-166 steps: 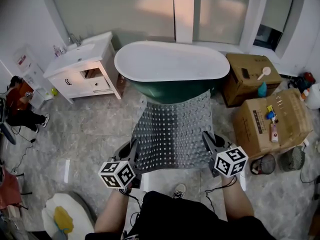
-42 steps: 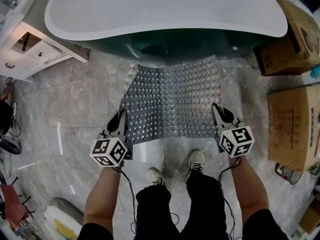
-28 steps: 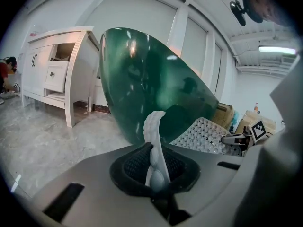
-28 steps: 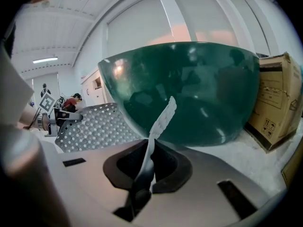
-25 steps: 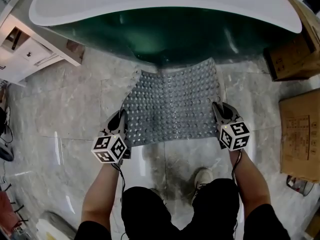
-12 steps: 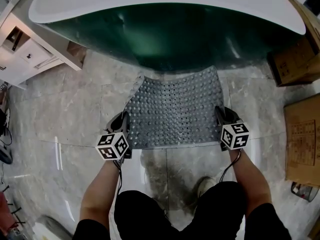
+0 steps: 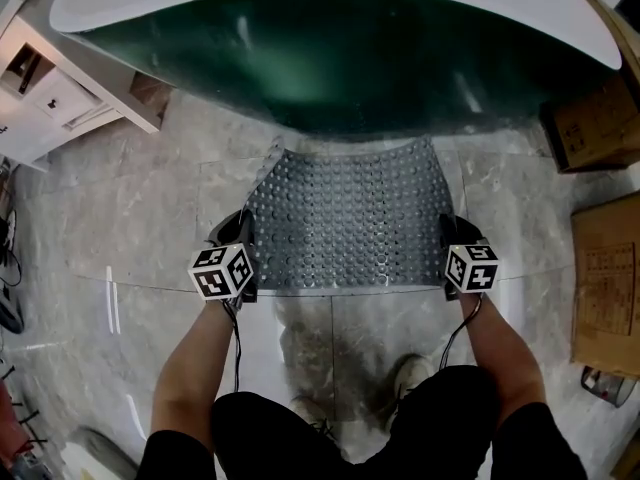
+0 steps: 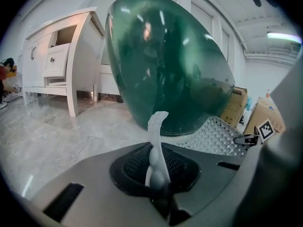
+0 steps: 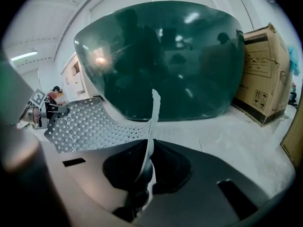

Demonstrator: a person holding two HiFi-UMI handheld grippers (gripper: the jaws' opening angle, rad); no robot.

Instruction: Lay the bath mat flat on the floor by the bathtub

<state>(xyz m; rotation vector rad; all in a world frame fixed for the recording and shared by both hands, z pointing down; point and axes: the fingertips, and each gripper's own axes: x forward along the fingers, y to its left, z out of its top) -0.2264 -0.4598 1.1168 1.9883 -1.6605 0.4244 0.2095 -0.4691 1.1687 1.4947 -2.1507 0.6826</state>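
A translucent grey bath mat (image 7: 345,218) with rows of holes is spread over the marble floor just in front of the dark green bathtub (image 7: 340,58). My left gripper (image 7: 240,253) is shut on the mat's near left corner (image 8: 156,145). My right gripper (image 7: 455,243) is shut on the near right corner (image 9: 149,141). The mat's far edge reaches the tub's base, and its far left corner curls up a little. In both gripper views the mat (image 9: 90,124) hangs low over the floor, with the tub (image 8: 170,70) right behind it.
A white vanity cabinet (image 7: 50,88) stands at the left of the tub. Cardboard boxes (image 7: 605,278) line the right side. My shoes and legs (image 7: 400,378) are just behind the mat's near edge.
Both grippers have carried the mat forward and down towards the tub. The mat has flattened, and its far edge now lies at the tub's base.
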